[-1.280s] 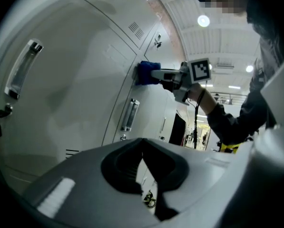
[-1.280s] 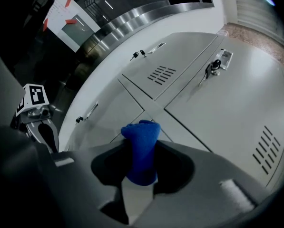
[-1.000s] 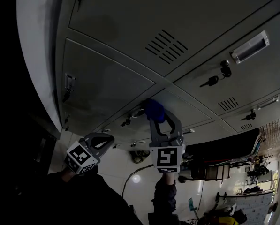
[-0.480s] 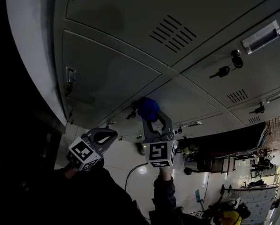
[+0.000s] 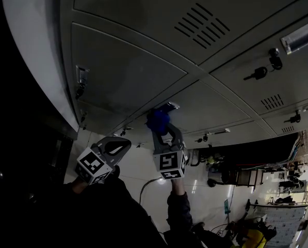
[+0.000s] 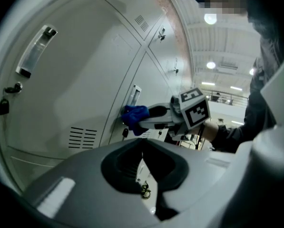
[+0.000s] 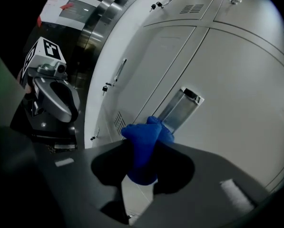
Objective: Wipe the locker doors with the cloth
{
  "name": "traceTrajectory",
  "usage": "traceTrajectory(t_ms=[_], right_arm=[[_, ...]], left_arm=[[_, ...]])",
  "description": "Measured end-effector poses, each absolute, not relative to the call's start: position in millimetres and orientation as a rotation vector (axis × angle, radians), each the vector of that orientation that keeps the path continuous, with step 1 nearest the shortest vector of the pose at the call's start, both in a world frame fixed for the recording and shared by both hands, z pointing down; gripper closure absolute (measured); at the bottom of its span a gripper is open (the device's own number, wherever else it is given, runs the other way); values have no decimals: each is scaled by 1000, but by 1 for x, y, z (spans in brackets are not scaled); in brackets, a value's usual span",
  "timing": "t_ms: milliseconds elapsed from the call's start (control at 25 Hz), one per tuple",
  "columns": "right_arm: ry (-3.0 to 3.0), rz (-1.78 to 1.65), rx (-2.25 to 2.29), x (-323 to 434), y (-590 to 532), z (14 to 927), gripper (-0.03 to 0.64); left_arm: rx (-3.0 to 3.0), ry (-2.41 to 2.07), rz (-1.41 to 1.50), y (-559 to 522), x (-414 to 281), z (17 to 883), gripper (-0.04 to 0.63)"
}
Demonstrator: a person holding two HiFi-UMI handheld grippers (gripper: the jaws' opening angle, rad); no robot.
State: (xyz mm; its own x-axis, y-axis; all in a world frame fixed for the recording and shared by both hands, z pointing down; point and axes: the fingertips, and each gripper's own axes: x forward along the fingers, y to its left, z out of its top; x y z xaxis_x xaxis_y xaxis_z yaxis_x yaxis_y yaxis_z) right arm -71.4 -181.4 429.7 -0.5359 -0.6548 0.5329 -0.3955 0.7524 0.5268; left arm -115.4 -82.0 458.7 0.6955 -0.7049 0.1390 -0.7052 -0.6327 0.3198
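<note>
Grey locker doors (image 5: 133, 76) fill the head view. The right gripper (image 5: 161, 132) is clamped on the blue cloth (image 5: 157, 120), which bunches at its 12 o'clock against a door, just beside a recessed handle (image 7: 182, 109). At its 8 o'clock, the left gripper (image 5: 124, 144) has its jaws together on nothing.

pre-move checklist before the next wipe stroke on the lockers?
1. Blue cloth held: ok, right gripper shut on it.
2. Cloth on locker door: ok, appears pressed against it.
3. Stroke path free: not ok, metal card holder sits right beside the cloth.
4. Left gripper out of the way: ok, shut, empty, off the door.
5. Door already clean: cannot tell.
</note>
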Motion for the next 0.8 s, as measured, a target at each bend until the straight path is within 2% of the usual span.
traceTrajectory(t_ms=[320,600,800], right_arm=[[-2243,-432,771,-79,-166,460,497],[-2217,-626,839,-82,-158,471,499],[-2242,-625,839,-86,-159,486,499]], left_arm=[[2535,-1109,21,-74,-119,469,615],[2518,-1131,58,-65,-127,474,615],[2509,-1143,87,-60,-132,476,615]])
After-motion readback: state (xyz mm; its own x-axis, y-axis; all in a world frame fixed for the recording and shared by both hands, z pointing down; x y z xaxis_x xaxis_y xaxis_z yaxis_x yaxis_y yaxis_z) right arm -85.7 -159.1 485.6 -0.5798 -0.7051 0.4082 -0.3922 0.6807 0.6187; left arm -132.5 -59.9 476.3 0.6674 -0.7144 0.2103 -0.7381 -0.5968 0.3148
